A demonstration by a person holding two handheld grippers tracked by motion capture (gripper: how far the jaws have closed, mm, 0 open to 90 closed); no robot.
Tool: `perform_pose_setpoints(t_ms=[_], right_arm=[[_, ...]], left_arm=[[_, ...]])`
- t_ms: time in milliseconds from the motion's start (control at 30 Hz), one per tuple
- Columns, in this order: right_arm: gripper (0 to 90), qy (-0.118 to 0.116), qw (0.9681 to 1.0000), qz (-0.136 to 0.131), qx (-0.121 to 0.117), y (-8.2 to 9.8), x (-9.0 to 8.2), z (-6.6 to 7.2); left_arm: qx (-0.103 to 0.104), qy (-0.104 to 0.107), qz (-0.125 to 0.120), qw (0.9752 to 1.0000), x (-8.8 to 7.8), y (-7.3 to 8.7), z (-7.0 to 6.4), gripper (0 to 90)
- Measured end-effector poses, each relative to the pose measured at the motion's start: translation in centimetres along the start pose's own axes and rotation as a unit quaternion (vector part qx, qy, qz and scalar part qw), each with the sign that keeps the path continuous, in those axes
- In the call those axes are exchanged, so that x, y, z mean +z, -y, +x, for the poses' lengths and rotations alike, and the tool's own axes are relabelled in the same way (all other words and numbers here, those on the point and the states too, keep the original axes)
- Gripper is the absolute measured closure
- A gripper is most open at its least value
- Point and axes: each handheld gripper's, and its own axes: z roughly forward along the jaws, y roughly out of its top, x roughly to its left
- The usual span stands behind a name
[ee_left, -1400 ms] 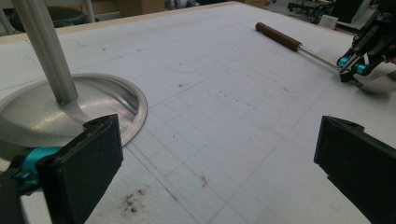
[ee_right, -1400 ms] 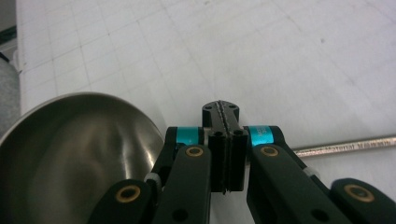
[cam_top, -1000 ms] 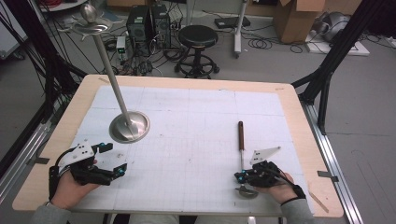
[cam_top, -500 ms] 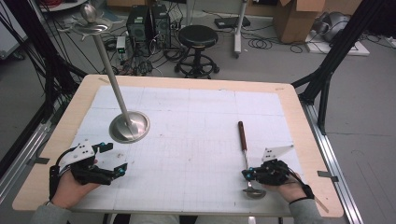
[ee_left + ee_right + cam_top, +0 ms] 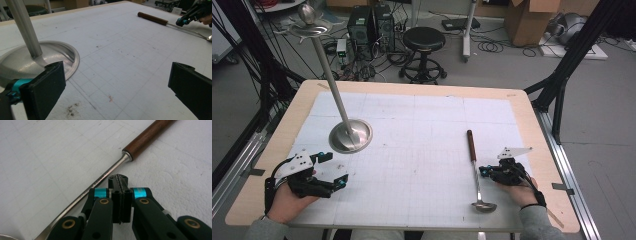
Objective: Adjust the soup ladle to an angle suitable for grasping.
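1. While my right gripper (image 5: 484,172) sits low at the near right of the table (image 5: 522,107), its jaws are pressed flat together with nothing between them. You can see the two black pads meeting in the right gripper view (image 5: 119,185).
2. That pinched tip is just beside the ladle (image 5: 474,170), on the side away from the table's middle. It's right next to the steel shaft, a bit below where the wooden handle (image 5: 147,138) starts. Whether it's actually touching the shaft I can't tell.
3. The ladle itself lies flat on the white grid mat (image 5: 422,135). Its brown handle points toward the far edge, and the bowl (image 5: 484,206) is at the near edge, just beside my right hand (image 5: 519,187).
4. My left gripper (image 5: 334,170) is at the near left of the table, held in my left hand (image 5: 287,200), jaws spread wide and holding nothing. In the left gripper view the two black pads (image 5: 43,90) stand far apart with only mat between them.
5. Just beyond the left gripper is the round metal base (image 5: 351,136) of a stand. Its pole (image 5: 329,85) leans up and away to a small dish (image 5: 309,27) at the top with a ball-like thing on it.
6. The ladle and the stand base are well apart.
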Motion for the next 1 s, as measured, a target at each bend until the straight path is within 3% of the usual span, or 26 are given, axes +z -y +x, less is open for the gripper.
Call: perform_pose_setpoints(t_ms=[567,1000], right_arm=[[90.0,0.003,0.9999,0.001,-0.017,-1.2,1.3,0.1],[90.0,-0.022,0.999,0.017,-0.035,-3.0,3.1,1.3]], left_arm=[[0.001,-0.003,0.0,1.0,0.0,0.0,0.0,1.8],[-0.001,-0.002,0.004,1.0,0.0,0.0,0.0,1.7]])
